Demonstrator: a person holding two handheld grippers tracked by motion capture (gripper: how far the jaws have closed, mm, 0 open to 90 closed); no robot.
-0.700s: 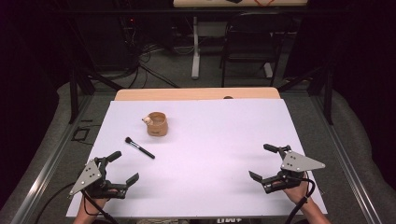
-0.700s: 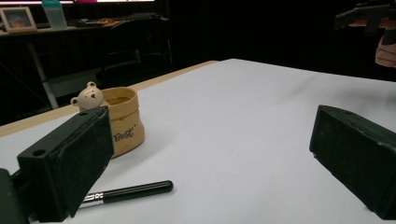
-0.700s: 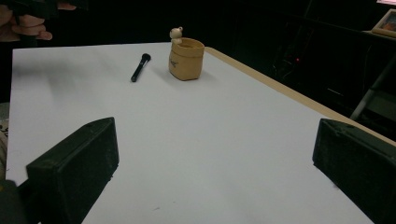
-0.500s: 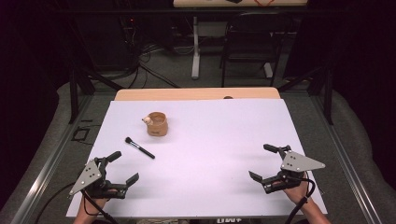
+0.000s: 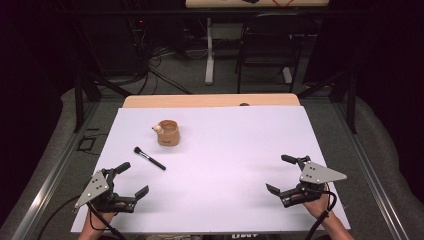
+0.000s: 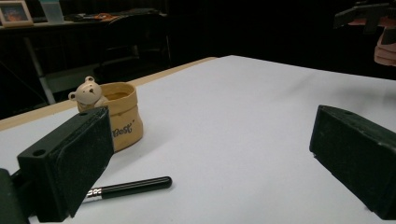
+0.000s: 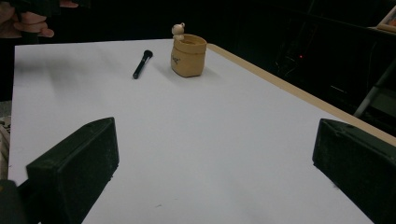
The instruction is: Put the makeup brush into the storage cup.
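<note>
The small black brush [image 5: 149,158] lies flat on the white counter [image 5: 235,150], just ahead of the left gripper [image 5: 131,179] and a little nearer the person than the tan cup [image 5: 168,133], which stands upright with a small bear figure [image 6: 87,92] on its rim. Brush and cup are near each other but apart. Both grippers rest low near the counter's front edge, well apart from one another, and each has its jaws spread wide with nothing between them; the right gripper [image 5: 278,174] sits far from both things. The brush looks light, stiff and slender, with a glossy round handle [image 6: 133,186] that may roll or slip, so I judge the middle of the handle the best place to pinch, across its width. The cup looks like ceramic, heavier and breakable, and its bear seems a poor hold. In the left gripper view the near jaw covers the brush's bristle end, and the cup's inside cannot be made out.
</note>
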